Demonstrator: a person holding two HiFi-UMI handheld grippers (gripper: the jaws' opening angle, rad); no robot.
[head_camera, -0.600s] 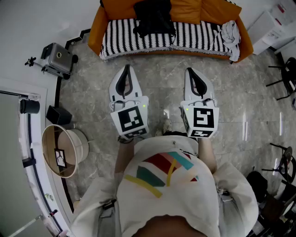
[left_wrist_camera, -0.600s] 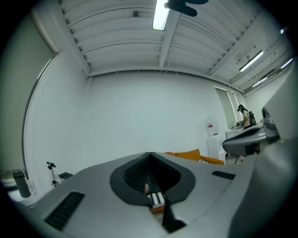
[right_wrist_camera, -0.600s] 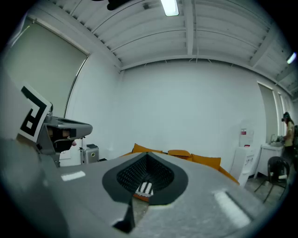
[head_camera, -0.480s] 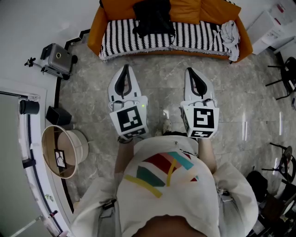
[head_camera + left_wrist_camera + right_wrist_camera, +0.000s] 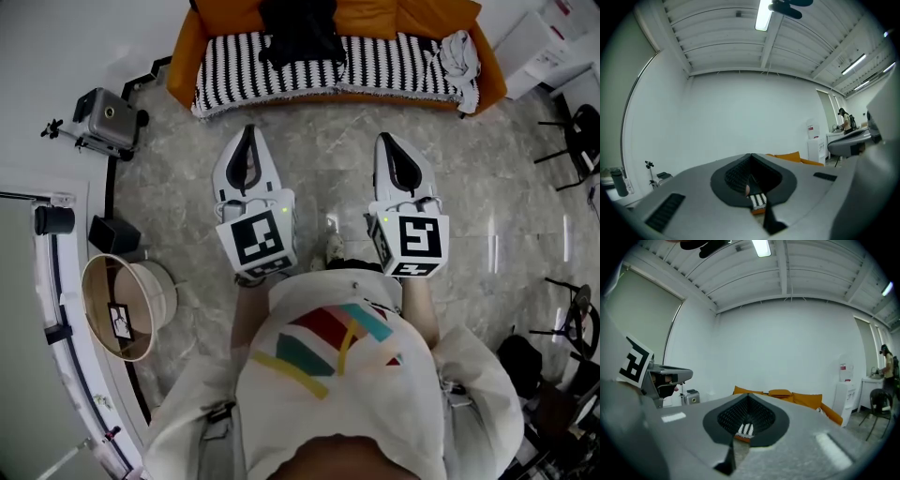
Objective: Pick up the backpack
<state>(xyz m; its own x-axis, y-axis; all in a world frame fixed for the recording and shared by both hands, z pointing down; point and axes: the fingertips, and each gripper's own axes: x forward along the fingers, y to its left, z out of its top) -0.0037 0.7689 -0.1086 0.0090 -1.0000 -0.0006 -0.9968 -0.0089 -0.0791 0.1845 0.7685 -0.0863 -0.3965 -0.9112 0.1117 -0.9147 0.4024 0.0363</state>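
A black backpack [image 5: 298,30] lies on the orange sofa [image 5: 186,47], on its black-and-white striped cover [image 5: 375,75], at the top of the head view. My left gripper [image 5: 247,139] and right gripper [image 5: 389,145] are held side by side over the grey stone floor, pointing toward the sofa, a good way short of it. Both are shut with nothing between the jaws. In the left gripper view the sofa [image 5: 792,156] peeks over the closed jaws; in the right gripper view the sofa [image 5: 787,395] stands against the white wall.
A white cloth [image 5: 459,54] lies on the sofa's right end. A grey case with a tripod [image 5: 101,117] stands at left, a round basket [image 5: 127,305] lower left. Chairs [image 5: 574,141] stand at right. A water dispenser [image 5: 844,394] stands right of the sofa.
The sofa and backpack have slid toward the top of the head view and the left gripper has shifted slightly left. Both grippers stay shut.
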